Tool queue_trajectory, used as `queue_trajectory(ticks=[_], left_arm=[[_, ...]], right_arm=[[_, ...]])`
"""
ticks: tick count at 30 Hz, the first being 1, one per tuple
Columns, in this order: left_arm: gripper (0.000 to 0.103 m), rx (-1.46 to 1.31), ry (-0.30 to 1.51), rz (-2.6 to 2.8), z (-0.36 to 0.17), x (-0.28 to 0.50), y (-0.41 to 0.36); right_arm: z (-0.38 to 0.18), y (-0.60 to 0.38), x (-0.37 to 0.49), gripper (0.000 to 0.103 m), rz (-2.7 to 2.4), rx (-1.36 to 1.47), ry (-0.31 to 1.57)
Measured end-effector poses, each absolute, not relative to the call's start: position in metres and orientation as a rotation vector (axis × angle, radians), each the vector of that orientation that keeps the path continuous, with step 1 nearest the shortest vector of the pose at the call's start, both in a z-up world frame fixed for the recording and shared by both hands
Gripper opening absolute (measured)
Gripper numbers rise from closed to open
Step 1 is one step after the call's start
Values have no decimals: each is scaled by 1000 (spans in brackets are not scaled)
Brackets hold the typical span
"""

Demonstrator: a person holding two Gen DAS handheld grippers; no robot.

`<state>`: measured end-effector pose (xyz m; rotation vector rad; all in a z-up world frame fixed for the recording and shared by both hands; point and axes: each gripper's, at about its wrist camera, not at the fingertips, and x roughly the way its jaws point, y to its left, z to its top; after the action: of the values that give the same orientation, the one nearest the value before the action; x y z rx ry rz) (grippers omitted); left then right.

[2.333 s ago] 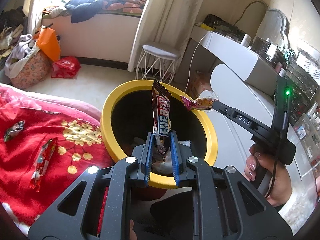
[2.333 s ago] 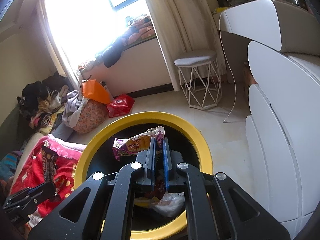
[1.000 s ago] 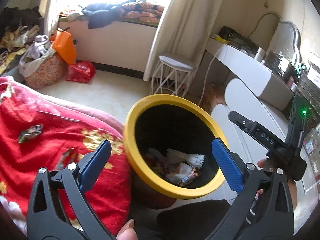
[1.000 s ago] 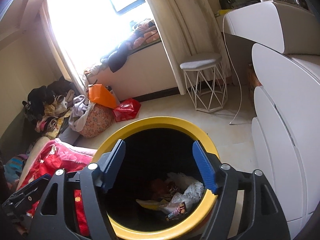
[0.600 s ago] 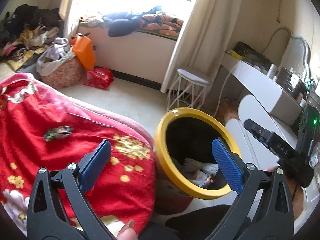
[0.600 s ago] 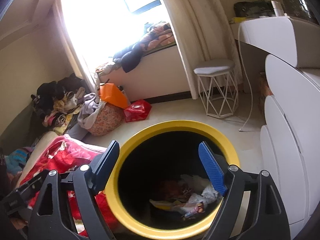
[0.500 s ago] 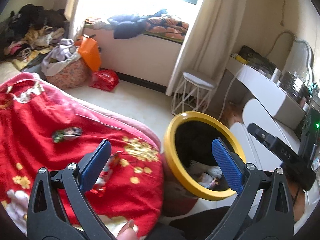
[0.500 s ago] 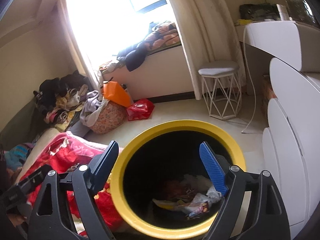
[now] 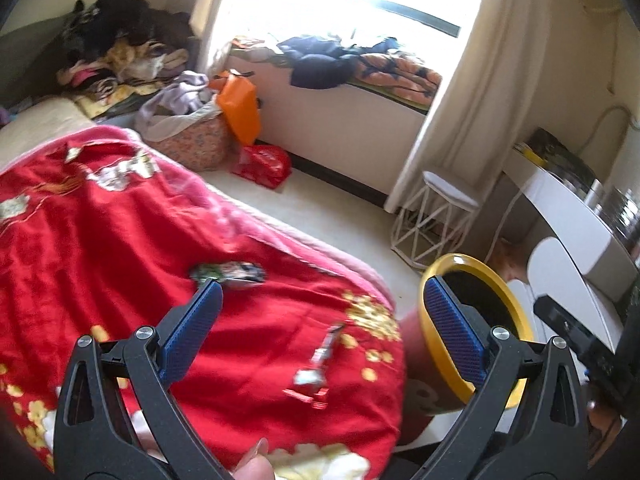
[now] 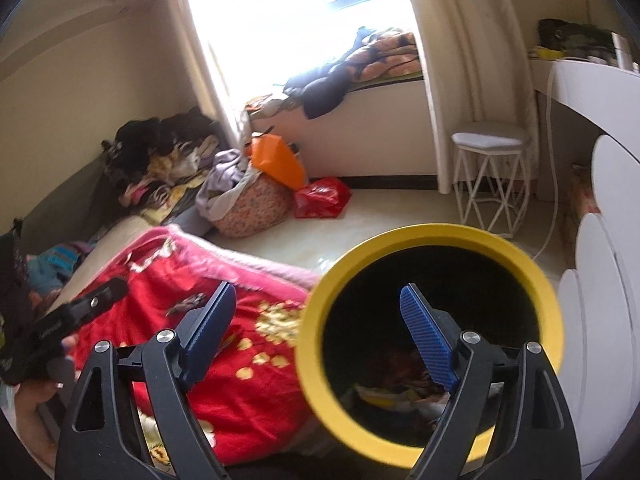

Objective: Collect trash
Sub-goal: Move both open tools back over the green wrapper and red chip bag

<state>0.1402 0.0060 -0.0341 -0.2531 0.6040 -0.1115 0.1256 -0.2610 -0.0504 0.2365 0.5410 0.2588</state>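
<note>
My left gripper [image 9: 320, 300] is open and empty above the red floral blanket [image 9: 100, 232]. Two wrappers lie on the blanket: a green and dark one [image 9: 230, 273] near my left fingertip and a red one [image 9: 316, 368] lower, toward the blanket's edge. The yellow-rimmed black bin [image 9: 436, 344] stands right of the bed. My right gripper [image 10: 316, 296] is open and empty, over the bin's left rim [image 10: 310, 344]. Trash [image 10: 400, 388] lies at the bin's bottom. A wrapper [image 10: 188, 303] shows on the blanket in the right wrist view.
A white wire stool [image 9: 436, 216] stands by the curtain. A red bag [image 9: 262, 164], an orange bag [image 9: 240, 106] and a laundry basket [image 9: 192, 144] sit below the window seat. White curved furniture [image 10: 600, 300] is right of the bin. Clothes pile [image 9: 120, 52] at far left.
Both grippers opened and dropped their wrappers into the bin. Both views have since swung left toward the bed; the bin has shifted right in both.
</note>
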Motion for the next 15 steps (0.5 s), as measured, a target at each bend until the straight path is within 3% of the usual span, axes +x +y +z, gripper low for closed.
queue_trajectory(ticks=[15], left_arm=[[93, -344, 665, 11, -64, 163, 85]], right_arm=[[-85, -169, 153, 82, 400, 183, 703]])
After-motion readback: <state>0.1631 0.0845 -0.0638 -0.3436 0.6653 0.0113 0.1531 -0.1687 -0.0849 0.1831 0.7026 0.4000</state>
